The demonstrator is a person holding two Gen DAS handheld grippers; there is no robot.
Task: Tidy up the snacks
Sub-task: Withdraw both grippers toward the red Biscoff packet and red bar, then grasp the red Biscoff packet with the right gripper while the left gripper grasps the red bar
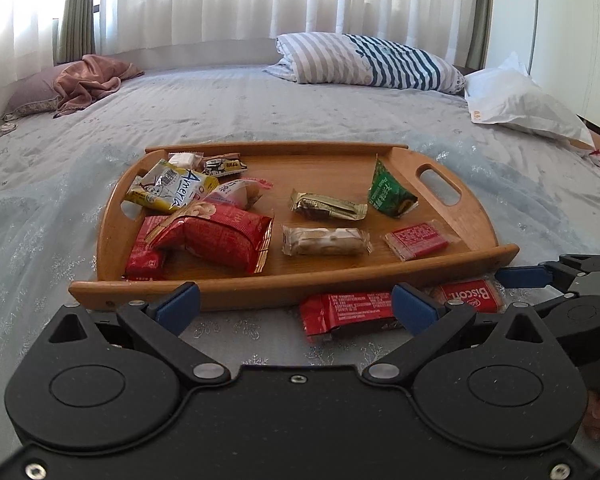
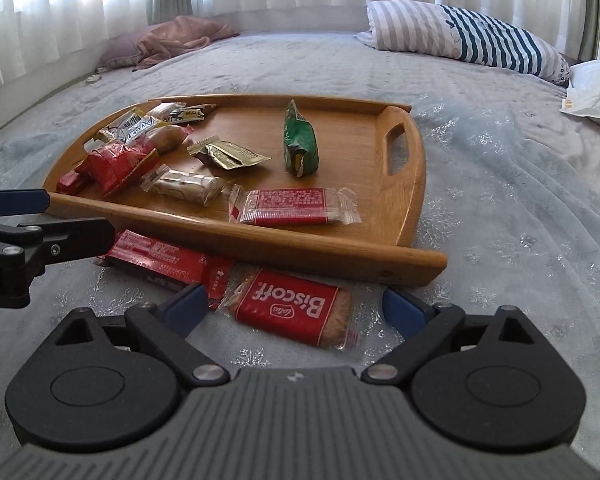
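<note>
Surroundings: bedding in pale grey-blue is spread under everything; a striped pillow, a pink cloth and a white bag are seen at the far side, well apart from the tray.
Obstruction: the near wall of the wooden tray is raised between both tools and the snacks inside; two packets are left on the bedding just before it.
Left gripper: jaws are spread wide, nothing is held; the long red wrapper is seen just ahead, near the right fingertip.
Right gripper: jaws are spread wide, nothing is gripped; the Biscoff biscuit lies on the bedding between the fingertips, untouched.
View difference: the Biscoff label is read fully only from the right wrist; from the left wrist it is half hidden by a fingertip, while the yellow packet is shown plainly.
Tray contents: red bags are piled at the left; a green pouch, a gold-wrapped bar, a clear-wrapped nougat bar and a flat red packet are spaced apart.
</note>
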